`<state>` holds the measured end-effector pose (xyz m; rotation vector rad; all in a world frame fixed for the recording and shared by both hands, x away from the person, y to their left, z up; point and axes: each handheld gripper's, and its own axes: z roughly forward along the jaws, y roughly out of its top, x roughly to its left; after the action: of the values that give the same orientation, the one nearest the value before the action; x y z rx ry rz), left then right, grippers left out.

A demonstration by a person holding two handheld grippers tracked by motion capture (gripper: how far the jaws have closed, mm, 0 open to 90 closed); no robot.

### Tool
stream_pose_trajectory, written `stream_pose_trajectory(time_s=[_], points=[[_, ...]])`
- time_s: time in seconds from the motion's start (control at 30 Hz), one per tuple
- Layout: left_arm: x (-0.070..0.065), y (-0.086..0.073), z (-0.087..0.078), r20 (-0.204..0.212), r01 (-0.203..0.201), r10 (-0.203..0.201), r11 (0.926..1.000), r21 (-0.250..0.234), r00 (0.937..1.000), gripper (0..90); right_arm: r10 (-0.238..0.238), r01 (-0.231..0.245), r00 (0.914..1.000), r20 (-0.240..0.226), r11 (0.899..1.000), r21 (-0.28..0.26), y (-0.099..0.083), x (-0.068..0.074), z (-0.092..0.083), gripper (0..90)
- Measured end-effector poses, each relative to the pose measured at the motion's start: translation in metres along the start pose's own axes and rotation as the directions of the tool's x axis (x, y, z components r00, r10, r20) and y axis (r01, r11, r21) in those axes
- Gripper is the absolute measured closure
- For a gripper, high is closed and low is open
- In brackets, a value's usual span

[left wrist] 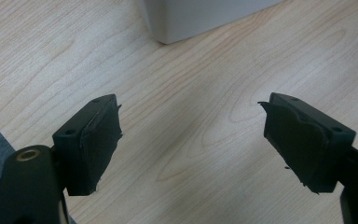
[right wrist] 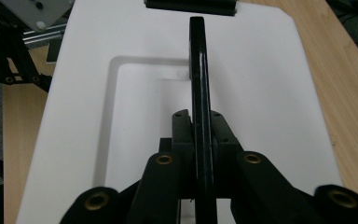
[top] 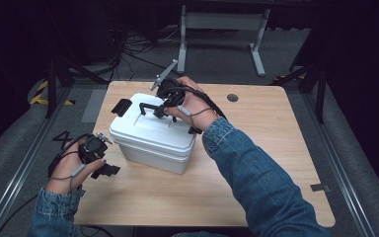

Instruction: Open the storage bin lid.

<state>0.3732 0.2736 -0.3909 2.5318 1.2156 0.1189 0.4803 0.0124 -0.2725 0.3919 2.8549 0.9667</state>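
Right tongs (right wrist: pixel 200 140) clamped on the black carry handle (right wrist: pixel 198 70) of the white box (top: pixel 150 136) mid-bench (top: pixel 256 187), apparently to lift it. Left tongs (left wrist: pixel 191 140) gape empty over bare wood beside the box, likely waiting to steady.

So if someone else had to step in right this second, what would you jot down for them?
Right tool: shut on the black handle of the white box, handle raised off the lid.
Left tool: open, holding nothing, over bare table beside the box's corner.
Box sits on the table, lid shut, black latch at its far left end.
Done: handle gripped.
Left: probably lift or move the box; steady it with the left tool if needed.
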Motion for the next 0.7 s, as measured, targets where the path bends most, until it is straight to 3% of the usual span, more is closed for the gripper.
stream_pose_trajectory(time_s=[0.2, 0.57, 0.7], points=[[0.0, 0.001, -0.004, 0.005, -0.002, 0.002, 0.9991, -0.042, 1.0, 19.9, -0.005, 0.005, 1.0, 0.005, 1.0, -0.028, 0.002, 0.003, -0.019, 84.5], [0.0, 0.001, -0.003, 0.007, 0.0, 0.001, 0.9994, -0.034, 1.0, 19.9, -0.019, 0.02, 0.9998, 0.008, 0.998, -0.064, 0.002, 0.01, -0.044, 84.5], [0.0, 0.001, -0.003, 0.009, 0.009, -0.009, 0.9994, -0.033, 0.9999, 19.9, 0.012, -0.012, 0.9999, 0.005, 0.998, -0.064, -0.003, 0.007, -0.055, 84.4]])
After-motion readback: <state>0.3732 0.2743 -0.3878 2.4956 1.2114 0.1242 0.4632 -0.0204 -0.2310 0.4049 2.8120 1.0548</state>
